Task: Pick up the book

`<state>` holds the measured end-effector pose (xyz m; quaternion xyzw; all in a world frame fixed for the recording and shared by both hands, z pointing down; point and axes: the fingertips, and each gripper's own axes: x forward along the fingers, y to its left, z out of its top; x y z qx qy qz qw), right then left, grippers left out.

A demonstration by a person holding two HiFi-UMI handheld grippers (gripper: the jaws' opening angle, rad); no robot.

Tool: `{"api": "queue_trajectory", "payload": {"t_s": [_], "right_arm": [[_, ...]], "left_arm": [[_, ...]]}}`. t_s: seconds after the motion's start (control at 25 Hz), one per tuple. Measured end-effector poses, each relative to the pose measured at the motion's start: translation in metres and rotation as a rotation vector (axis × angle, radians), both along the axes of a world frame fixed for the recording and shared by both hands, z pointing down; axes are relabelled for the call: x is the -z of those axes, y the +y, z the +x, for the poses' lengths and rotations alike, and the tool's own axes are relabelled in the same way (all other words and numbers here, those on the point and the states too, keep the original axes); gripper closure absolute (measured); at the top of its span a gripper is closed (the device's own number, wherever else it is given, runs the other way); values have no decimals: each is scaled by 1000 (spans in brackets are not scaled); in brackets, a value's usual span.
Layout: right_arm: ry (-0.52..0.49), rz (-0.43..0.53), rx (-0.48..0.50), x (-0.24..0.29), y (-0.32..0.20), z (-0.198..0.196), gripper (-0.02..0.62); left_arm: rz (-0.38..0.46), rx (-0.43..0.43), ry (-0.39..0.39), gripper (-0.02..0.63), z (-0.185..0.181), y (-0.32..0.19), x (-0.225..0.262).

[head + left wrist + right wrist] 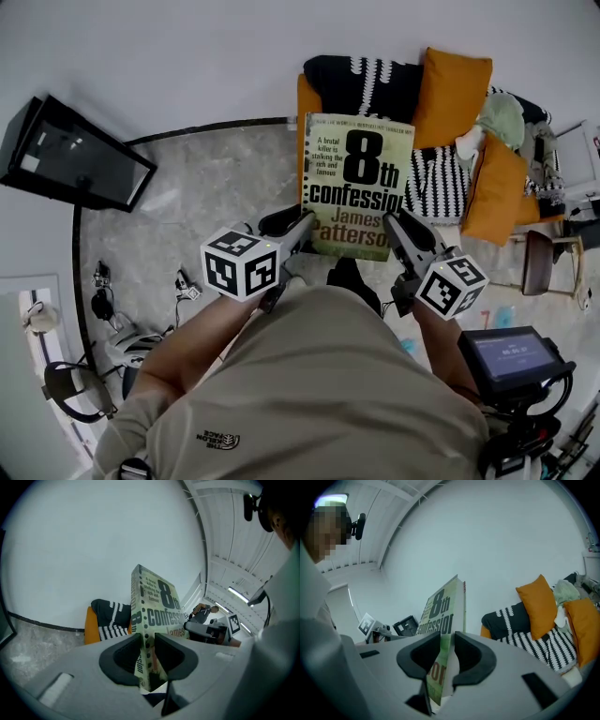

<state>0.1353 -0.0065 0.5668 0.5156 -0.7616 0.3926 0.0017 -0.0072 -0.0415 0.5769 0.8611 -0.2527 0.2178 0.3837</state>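
My left tongs (304,221) and right tongs (392,223) clamp the book (357,178) at seven and five o'clock; pickup seems done, next hold it steady.

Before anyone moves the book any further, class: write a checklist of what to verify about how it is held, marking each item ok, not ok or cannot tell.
1. Jaws of the left gripper clamp the book at its spine edge: ok.
2. Jaws of the right gripper clamp the page edge: ok.
3. Book shut, cover facing the person: ok.
4. Book clear of the orange cushion: ok, it seems.
5. Grip firm enough not to slip: cannot tell.
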Motion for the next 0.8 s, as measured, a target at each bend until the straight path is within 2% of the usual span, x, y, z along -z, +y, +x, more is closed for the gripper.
{"api": "queue_trajectory", "payload": {"t_s": [0.8], "right_arm": [[-4, 0, -14, 2, 0, 1, 494]], "left_arm": [[-7, -13, 0, 505, 2, -1, 1]]}}
